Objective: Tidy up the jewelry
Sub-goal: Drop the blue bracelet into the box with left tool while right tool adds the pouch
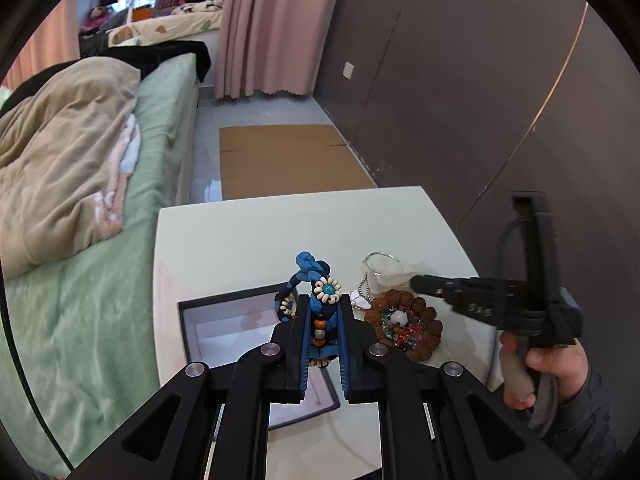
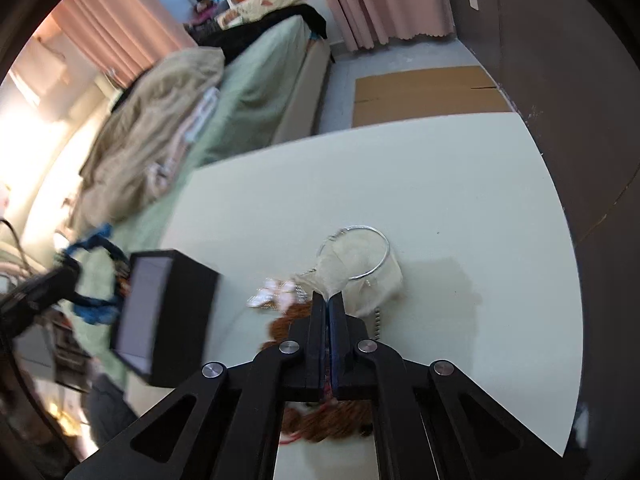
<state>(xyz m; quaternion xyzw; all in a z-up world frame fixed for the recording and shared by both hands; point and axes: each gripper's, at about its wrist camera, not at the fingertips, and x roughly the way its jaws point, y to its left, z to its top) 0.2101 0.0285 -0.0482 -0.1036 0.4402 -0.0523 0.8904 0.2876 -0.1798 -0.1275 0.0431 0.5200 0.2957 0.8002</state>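
**Kid:** What are you holding in your left gripper (image 1: 323,312)?

**Me:** I am holding a blue braided bracelet (image 1: 316,300) with little beads. My left jaws are squeezing it from both sides, so it is not slipping.

**Kid:** Why is it up in the air?

**Me:** I think I am carrying it to the black jewelry box (image 1: 228,328). The box is sitting open just under and beside my left jaws, so dropping it in should be easy.

**Kid:** Which way is the bracelet pointing?

**Me:** Its long side is running along my fingers, away from me. The knotted blue end is sticking out past the tips, pointing toward the far edge of the white table (image 1: 280,224).

**Kid:** And your right gripper (image 2: 329,308)?

**Me:** Those jaws are pressed nearly together. Something thin and colored is showing in the gap, but I cannot tell what, or whether I am really gripping it. They are hanging over the brown beaded bracelet (image 1: 404,324), maybe waiting their turn.

**Kid:** What is farther out?

**Me:** Just past the brown beads, a small white charm on a chain (image 2: 276,294) is lying flat. Beyond that, a silver bangle (image 2: 360,252) is resting on a see-through pouch (image 2: 380,276).
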